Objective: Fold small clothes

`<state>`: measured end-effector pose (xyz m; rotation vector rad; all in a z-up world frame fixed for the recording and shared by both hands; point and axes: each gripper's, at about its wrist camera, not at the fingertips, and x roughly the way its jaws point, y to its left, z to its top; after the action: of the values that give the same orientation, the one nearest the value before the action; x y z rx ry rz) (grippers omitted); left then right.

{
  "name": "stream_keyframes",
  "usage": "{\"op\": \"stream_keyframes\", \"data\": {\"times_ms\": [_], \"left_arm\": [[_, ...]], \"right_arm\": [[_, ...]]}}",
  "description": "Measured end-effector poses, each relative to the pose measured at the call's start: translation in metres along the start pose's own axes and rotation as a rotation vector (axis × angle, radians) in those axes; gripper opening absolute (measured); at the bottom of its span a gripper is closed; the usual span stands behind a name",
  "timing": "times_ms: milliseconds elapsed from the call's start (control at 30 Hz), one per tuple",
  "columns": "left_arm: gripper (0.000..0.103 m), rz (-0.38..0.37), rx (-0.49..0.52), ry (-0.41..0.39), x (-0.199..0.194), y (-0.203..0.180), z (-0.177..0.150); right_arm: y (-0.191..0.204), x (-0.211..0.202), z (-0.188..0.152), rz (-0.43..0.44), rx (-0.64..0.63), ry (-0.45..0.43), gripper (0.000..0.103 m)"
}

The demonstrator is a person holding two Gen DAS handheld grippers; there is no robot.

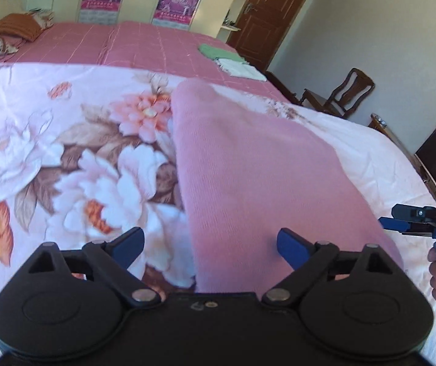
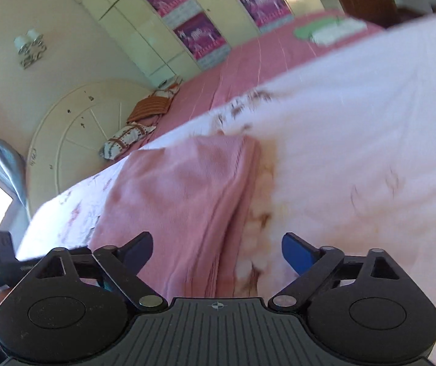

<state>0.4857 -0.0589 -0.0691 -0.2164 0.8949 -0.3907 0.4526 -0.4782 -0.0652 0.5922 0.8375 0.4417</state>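
Left hand-held gripper (image 1: 210, 245) and right hand-held gripper (image 2: 217, 251) both released, empty, above folded pink knit garment (image 1: 257, 164) on floral bedspread (image 1: 65, 140). Fold apparently laid; next likely regrasp near edge for another fold.

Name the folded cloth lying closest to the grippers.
The pink cloth on the floral sheet; the green cloth and white cloth lie far back.

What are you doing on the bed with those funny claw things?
A person is folding small clothes with a claw-like gripper in each hand. A pink cloth lies folded into a long strip on the flowery sheet. The left gripper and the right gripper are both open and holding nothing, so the cloth lies free. Further back on the pink bed cover, a green cloth and a white cloth already lie folded.
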Motion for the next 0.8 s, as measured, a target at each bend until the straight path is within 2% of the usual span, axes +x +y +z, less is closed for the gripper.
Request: {"op": "stream_keyframes", "data": {"times_ms": [67, 100, 133, 200, 233, 300, 333, 400, 467, 533, 567, 600, 733, 800], "left_arm": [[0.089, -0.010, -0.036, -0.010, -0.001, 0.003, -0.001], [0.084, -0.019, -0.039, -0.016, -0.002, 0.003, -0.001], [0.083, -0.011, -0.032, -0.022, -0.004, 0.000, 0.000], [0.083, 0.023, -0.017, -0.019, -0.004, -0.003, -0.005], [0.083, 0.020, -0.026, -0.023, -0.006, -0.003, -0.009], [0.085, 0.028, -0.034, -0.020, -0.008, -0.001, -0.019], [0.086, 0.053, -0.004, -0.005, -0.007, -0.002, -0.023], [0.086, 0.066, 0.030, -0.013, -0.008, -0.004, -0.026], [0.083, 0.060, 0.033, -0.020, -0.014, -0.007, -0.021], [0.084, 0.042, 0.055, -0.038, -0.019, -0.010, -0.013], [0.084, 0.019, 0.051, -0.028, -0.017, -0.010, -0.009], [0.084, 0.001, 0.043, -0.017, -0.014, -0.009, -0.005], [0.082, -0.051, 0.007, 0.053, 0.007, -0.004, 0.008], [0.084, -0.081, -0.032, 0.095, 0.020, 0.003, 0.011]], "right_arm": [[-0.006, -0.001, 0.000, 0.007, 0.033, 0.003, 0.074], [0.002, -0.005, -0.004, -0.022, 0.021, -0.030, 0.059], [0.010, -0.010, -0.005, -0.037, -0.017, -0.060, 0.050], [0.023, -0.017, -0.006, -0.010, -0.084, -0.094, 0.039], [0.030, -0.018, -0.012, 0.008, -0.130, -0.091, 0.038], [0.042, -0.013, -0.028, 0.058, -0.231, -0.032, 0.038], [0.047, -0.006, -0.040, 0.059, -0.302, 0.014, 0.038], [0.048, 0.015, -0.059, -0.130, -0.413, 0.088, 0.037], [0.041, 0.013, -0.055, -0.100, -0.326, 0.077, 0.038], [0.040, -0.003, -0.044, -0.057, -0.243, -0.009, 0.042], [0.036, -0.008, -0.037, -0.038, -0.194, -0.042, 0.052], [0.030, -0.009, -0.030, -0.015, -0.137, -0.051, 0.076], [0.000, 0.013, -0.003, 0.083, 0.066, 0.028, 0.077], [-0.014, 0.030, 0.005, 0.127, 0.140, 0.101, 0.077]]}}
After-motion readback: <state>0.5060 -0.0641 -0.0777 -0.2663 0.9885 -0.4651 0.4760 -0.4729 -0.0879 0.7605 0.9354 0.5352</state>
